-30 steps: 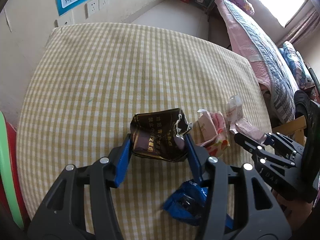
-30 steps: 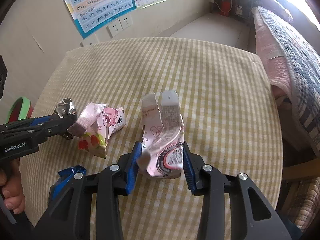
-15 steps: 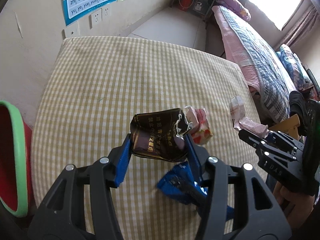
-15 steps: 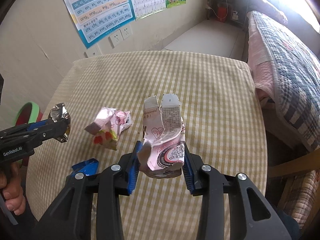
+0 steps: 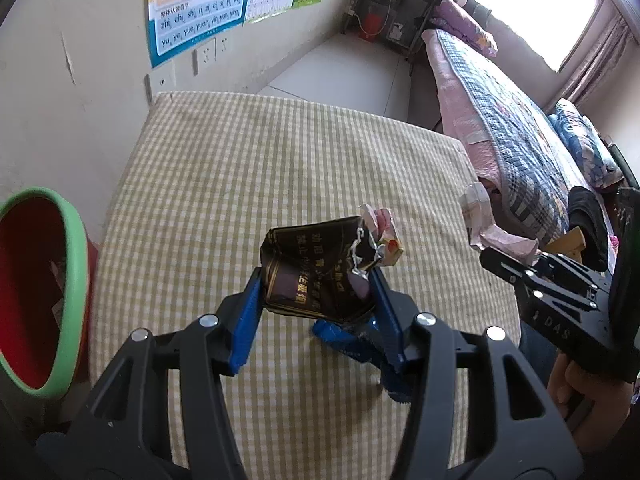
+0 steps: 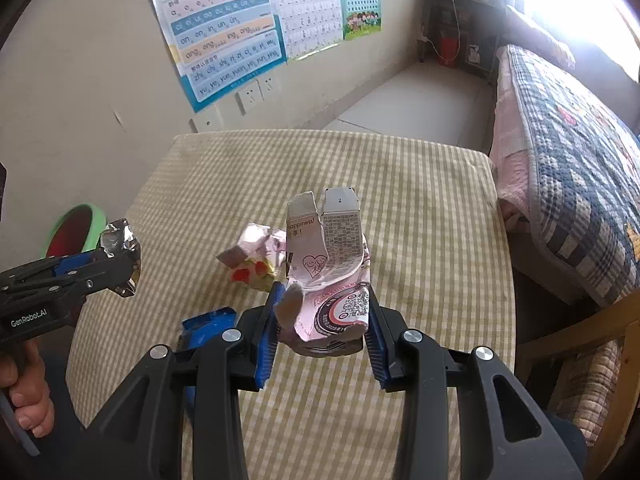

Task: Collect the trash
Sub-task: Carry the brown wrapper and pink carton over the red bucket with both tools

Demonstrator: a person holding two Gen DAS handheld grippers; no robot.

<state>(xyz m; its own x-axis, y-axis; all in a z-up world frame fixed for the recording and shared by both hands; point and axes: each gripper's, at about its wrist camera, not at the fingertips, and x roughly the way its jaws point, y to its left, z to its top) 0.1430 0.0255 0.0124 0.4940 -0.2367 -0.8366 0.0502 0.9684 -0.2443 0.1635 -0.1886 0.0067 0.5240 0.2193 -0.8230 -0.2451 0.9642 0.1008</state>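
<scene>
My left gripper [image 5: 318,286] is shut on a crumpled black foil wrapper [image 5: 316,270] and holds it above the checked table [image 5: 240,184]. It also shows at the left of the right wrist view [image 6: 120,258]. My right gripper [image 6: 322,312] is shut on a crushed pink milk carton [image 6: 328,264], held above the table; the carton also shows in the left wrist view [image 5: 492,226]. A pink crumpled snack wrapper [image 6: 252,258] and a blue wrapper [image 6: 206,326] lie on the table. A red bin with a green rim [image 5: 36,292] stands left of the table.
A wall with posters [image 6: 228,36] and sockets runs behind the table. A bed with a checked quilt [image 6: 568,152] stands to the right. A wooden chair [image 6: 576,344] is at the table's right side.
Both grippers have risen and drawn back with their trash. The left one has swung left, so more of the red bin shows.
</scene>
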